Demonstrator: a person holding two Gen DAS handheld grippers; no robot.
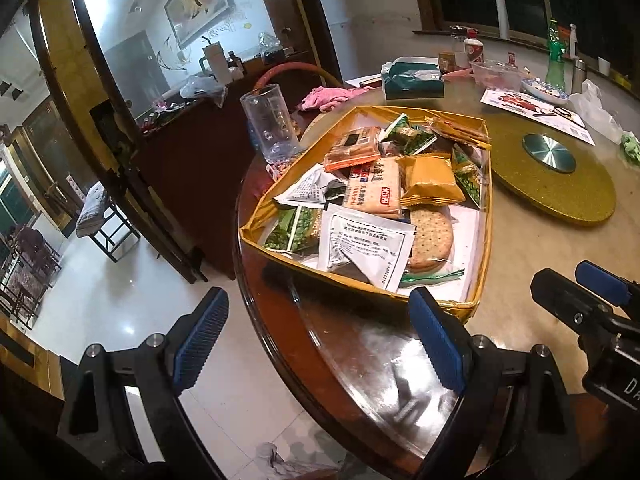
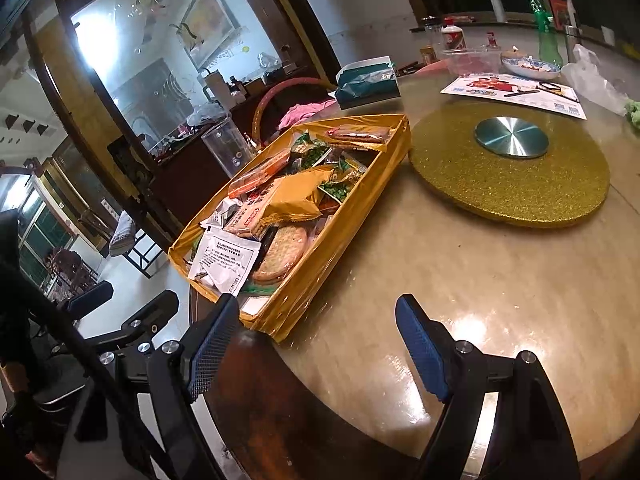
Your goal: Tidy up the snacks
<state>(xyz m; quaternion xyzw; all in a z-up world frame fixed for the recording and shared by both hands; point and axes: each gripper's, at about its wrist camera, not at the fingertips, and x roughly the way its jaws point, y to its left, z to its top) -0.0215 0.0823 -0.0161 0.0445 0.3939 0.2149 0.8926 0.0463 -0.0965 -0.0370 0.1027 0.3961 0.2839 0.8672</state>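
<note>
I see both my left tongs (image 1: 320, 344) and right tongs (image 2: 320, 352) spread wide, gripping nothing. The gold snack tray (image 1: 476, 304) sits just ahead of the left tongs, left of the right tongs, on the worktop (image 2: 480, 272).

Glossy polished table (image 2: 460, 280), glittery rough turntable (image 2: 520, 192) with brushed-metal hub (image 2: 511, 136), shiny foil-wrapped tray (image 2: 320, 268).

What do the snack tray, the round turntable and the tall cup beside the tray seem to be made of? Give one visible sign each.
Snack tray: probably card wrapped in glossy gold film; its walls crease and shine.
Turntable: gold glitter-finished board, grainy sparkle, with a brushed metal hub.
Tall cup: clear glass or plastic; see-through, unclear which.
</note>
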